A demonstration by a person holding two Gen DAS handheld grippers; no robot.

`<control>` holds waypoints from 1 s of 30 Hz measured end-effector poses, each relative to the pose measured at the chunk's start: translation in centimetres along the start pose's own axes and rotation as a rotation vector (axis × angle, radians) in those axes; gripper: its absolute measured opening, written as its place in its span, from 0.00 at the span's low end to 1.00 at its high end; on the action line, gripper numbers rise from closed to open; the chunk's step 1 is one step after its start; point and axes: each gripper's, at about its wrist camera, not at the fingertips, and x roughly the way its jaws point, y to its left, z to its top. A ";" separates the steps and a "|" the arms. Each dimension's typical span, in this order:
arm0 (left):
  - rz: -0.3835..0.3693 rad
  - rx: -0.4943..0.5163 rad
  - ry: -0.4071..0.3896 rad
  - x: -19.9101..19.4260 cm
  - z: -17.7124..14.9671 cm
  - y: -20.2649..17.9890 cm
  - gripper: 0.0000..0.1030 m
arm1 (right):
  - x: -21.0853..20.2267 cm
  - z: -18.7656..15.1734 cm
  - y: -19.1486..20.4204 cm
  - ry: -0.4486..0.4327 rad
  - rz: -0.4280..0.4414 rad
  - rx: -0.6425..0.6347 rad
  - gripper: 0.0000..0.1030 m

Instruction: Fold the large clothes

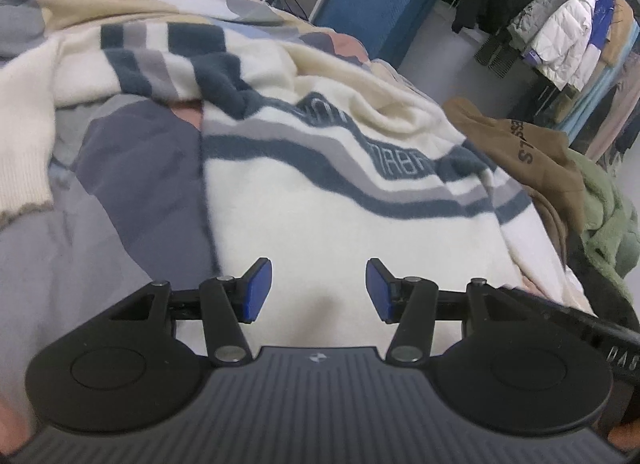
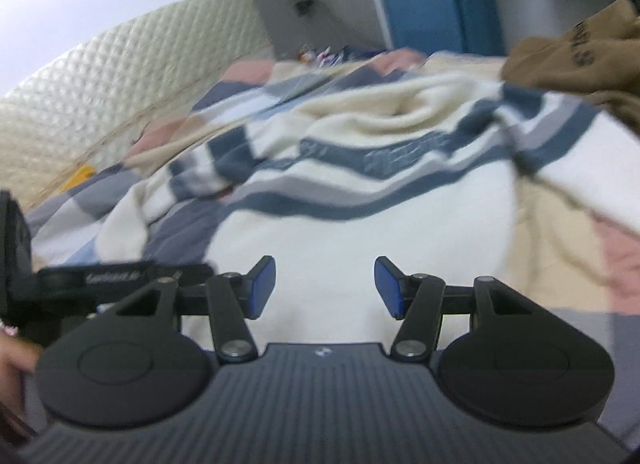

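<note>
While spread: sweater [image 1: 320,216] on bedspread [image 1: 132,168].

Soft, even indoor light; right wrist view motion-blurred, both fisheye-warped at edges.

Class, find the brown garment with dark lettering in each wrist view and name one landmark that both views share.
Left wrist view: the brown garment lies at the right, just past the striped sweater's right edge, beside a green fleece.
Right wrist view: the brown garment sits in the upper right corner, beyond the striped sweater.
Shared landmark: the sweater's dark blue lettered band.
</note>
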 end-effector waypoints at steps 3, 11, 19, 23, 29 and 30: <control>0.011 -0.007 -0.003 0.4 0.5 0.8 0.56 | 1.9 -0.3 1.7 0.038 0.030 -0.015 0.66; 0.009 -0.098 -0.012 1.4 1.5 3.2 0.56 | 5.8 -2.2 5.0 0.121 0.006 -0.164 0.78; 0.013 -0.187 -0.005 1.9 1.6 4.8 0.56 | 7.5 -3.7 5.2 0.207 -0.037 -0.231 0.55; 0.008 -0.227 -0.008 1.9 1.5 5.4 0.56 | 6.8 -3.4 4.8 0.194 -0.047 -0.226 0.21; -0.037 -0.304 -0.014 1.8 1.3 6.3 0.56 | 5.2 -1.0 2.5 0.133 -0.020 -0.108 0.12; -0.058 -0.317 -0.012 1.9 1.3 6.4 0.56 | 4.9 -0.8 2.1 0.120 -0.023 -0.093 0.12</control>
